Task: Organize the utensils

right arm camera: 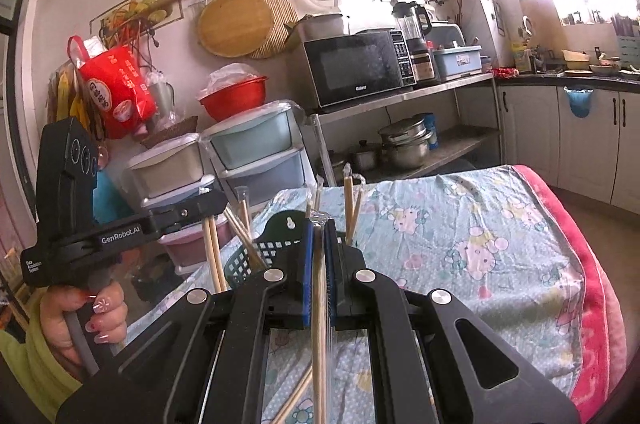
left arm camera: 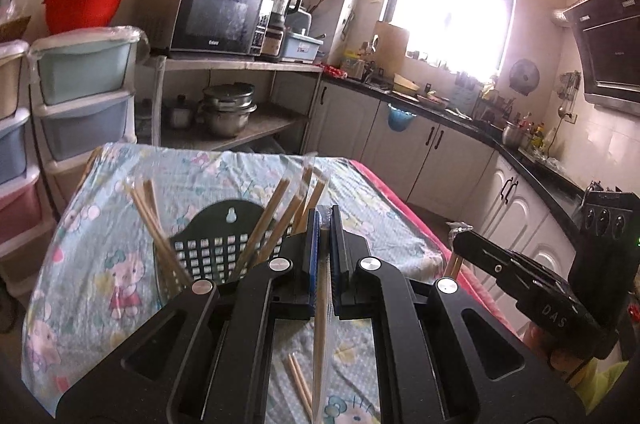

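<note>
Right wrist view: "GenRobot.AI" marks the left gripper (right arm camera: 208, 201); both grippers clamp wrapped chopsticks (right arm camera: 319, 304).

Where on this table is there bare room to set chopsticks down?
The cloth is bare from right of the black basket to the pink edge. It is crowded at the basket, bristling with chopsticks, and by loose ones under the left gripper.

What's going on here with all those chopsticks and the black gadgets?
A person is sorting wrapped chopsticks into a dark green basket on a cloth-covered table. Each hand holds a black grabbing tool. The left tongs are shut on one pair of chopsticks, and the right tongs are shut on another pair. Several pairs already stand in the basket, and a loose pair lies on the cloth.
</note>
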`<action>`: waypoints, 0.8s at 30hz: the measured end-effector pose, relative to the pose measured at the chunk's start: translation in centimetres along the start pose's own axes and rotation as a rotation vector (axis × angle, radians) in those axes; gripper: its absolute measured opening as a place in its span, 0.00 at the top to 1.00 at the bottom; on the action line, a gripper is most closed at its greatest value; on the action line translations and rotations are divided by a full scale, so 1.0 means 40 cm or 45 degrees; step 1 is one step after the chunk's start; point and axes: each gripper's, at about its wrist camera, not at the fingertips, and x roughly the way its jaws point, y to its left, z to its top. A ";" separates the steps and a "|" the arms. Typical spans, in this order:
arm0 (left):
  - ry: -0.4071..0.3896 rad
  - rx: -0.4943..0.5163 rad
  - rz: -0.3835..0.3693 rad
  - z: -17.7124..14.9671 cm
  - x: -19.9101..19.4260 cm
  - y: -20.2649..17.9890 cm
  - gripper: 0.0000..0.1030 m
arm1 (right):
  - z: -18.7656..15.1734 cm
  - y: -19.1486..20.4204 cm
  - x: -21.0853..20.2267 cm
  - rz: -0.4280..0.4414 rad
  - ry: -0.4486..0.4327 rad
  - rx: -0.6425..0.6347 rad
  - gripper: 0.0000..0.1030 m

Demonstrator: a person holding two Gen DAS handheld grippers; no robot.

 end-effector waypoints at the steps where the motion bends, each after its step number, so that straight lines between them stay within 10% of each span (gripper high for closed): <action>1: -0.003 0.002 -0.001 0.005 0.000 0.000 0.98 | 0.004 0.001 0.002 0.000 -0.003 -0.001 0.94; 24: -0.113 0.017 0.028 0.132 0.010 0.015 0.98 | 0.149 0.022 0.056 0.025 -0.112 -0.037 0.94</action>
